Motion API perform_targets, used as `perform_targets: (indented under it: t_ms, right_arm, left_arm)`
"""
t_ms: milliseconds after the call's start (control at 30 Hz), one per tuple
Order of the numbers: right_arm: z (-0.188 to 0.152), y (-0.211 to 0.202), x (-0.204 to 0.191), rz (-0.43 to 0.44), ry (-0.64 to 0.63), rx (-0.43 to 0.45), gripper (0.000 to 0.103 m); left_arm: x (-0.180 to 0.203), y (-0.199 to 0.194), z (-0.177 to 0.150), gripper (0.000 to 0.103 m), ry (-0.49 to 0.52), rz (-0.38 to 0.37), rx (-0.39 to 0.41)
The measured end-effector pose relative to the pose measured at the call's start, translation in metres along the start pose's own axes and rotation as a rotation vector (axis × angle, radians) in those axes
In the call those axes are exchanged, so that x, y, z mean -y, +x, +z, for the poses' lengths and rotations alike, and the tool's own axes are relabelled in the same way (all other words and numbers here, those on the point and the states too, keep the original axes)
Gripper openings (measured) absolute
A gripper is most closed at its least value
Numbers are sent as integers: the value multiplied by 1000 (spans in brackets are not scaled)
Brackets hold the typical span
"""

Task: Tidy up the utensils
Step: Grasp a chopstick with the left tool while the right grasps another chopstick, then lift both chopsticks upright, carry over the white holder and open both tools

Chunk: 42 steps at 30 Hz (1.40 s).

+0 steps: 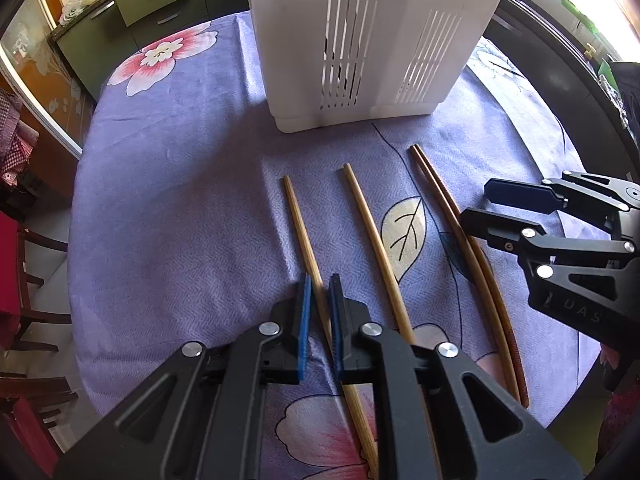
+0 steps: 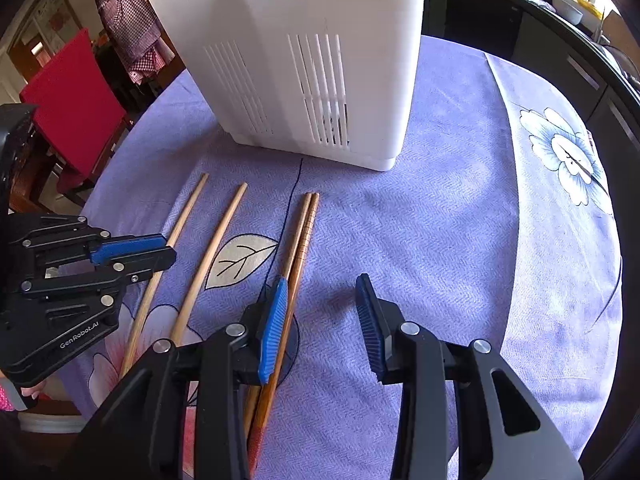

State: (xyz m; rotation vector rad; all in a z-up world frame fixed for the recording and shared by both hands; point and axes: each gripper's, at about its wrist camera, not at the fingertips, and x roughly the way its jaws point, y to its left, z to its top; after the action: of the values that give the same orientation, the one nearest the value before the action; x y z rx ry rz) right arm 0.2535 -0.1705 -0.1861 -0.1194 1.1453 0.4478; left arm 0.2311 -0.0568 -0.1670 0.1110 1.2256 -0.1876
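Several wooden chopsticks lie side by side on the purple floral tablecloth [image 1: 180,208] in front of a tall white slotted utensil holder [image 1: 360,40]. My left gripper [image 1: 320,284] is shut on the leftmost light chopstick [image 1: 298,220], low at the cloth; it also shows in the right wrist view [image 2: 168,250]. A second light chopstick [image 1: 368,220] lies free beside it. My right gripper [image 2: 322,300] is open, its left pad beside the pair of darker chopsticks [image 2: 304,232], which lie on the cloth. The holder also shows in the right wrist view [image 2: 320,60].
The round table's edge curves close on the left and right. A red chair [image 2: 76,96] and dark wooden chairs stand at the left. Green cabinets [image 1: 120,20] and a dark counter [image 2: 560,40] stand behind the table.
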Motion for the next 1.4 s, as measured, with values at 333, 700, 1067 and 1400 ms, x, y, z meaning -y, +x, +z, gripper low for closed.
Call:
perform_targets:
  t_ms: [333,700,1067,1400]
  right_arm:
    - [2,-2,-5,-48,-26,-4,36]
    - [8,8,-20,-88,-74,-26,29]
    - [4,1,-12,-39,-27,2,7]
    - [-15,-91,-1,21,-16,198,7]
  left_arm:
    - [-1,0,0,10,-13,-9,1]
    - [-4,4,13,10,-45,5,-22]
    - [1,2,11,7,-45,-23,-39]
    - [6,-59,11,6,-5,-33,95]
